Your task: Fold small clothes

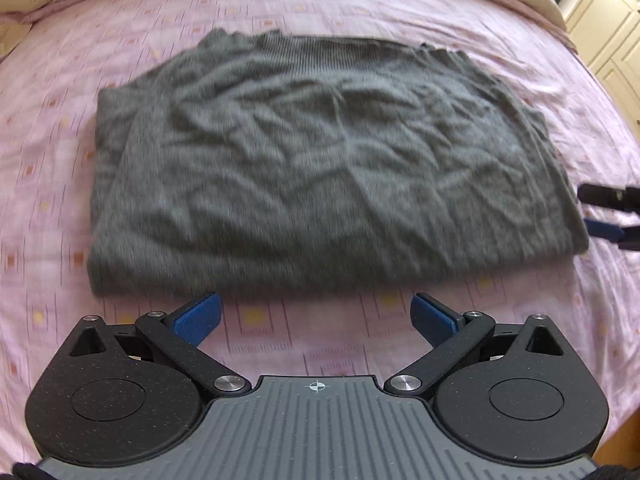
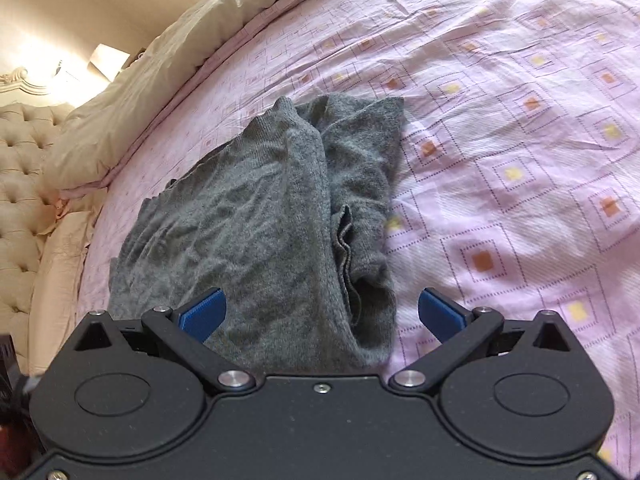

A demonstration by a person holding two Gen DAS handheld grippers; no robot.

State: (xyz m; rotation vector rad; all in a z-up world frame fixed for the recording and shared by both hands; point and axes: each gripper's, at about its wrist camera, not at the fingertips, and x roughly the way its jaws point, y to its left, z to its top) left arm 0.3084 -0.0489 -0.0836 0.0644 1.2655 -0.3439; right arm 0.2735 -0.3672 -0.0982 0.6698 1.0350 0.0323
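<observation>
Two grippers hang over the grey sweater, both with their blue-padded fingers spread wide and pinching nothing. The left gripper (image 1: 316, 316) sits just short of the sweater's near folded edge, its fingers over bare sheet and apart from the knit. The right gripper (image 2: 322, 312) straddles one end of the sweater (image 2: 276, 232): one blue pad (image 2: 204, 314) is above the grey knit, the other above the sheet beside it, and whether either touches the cloth cannot be told. In the left wrist view the right gripper's fingertips show at the sweater's right end, also parted.

The sweater (image 1: 320, 168) lies on a pink bedsheet (image 1: 52, 152) printed with nested squares that have orange and yellow centres; the sheet is lightly creased all around it. Beyond the sweater's far edge a cream duvet (image 2: 160, 80) is bunched along the sheet's border. Past the duvet stand a tufted beige headboard (image 2: 24, 168) and a lit lamp, and cream panelled cupboard doors (image 1: 604, 20) show off the sweater's far right corner.

The sweater is a fine dark-grey knit, folded into a rough rectangle with several layers, its top face full of small wrinkles. A ribbed band runs along the far edge. At the right gripper's end the layers gape, with a loose fold of knit spilling out sideways
</observation>
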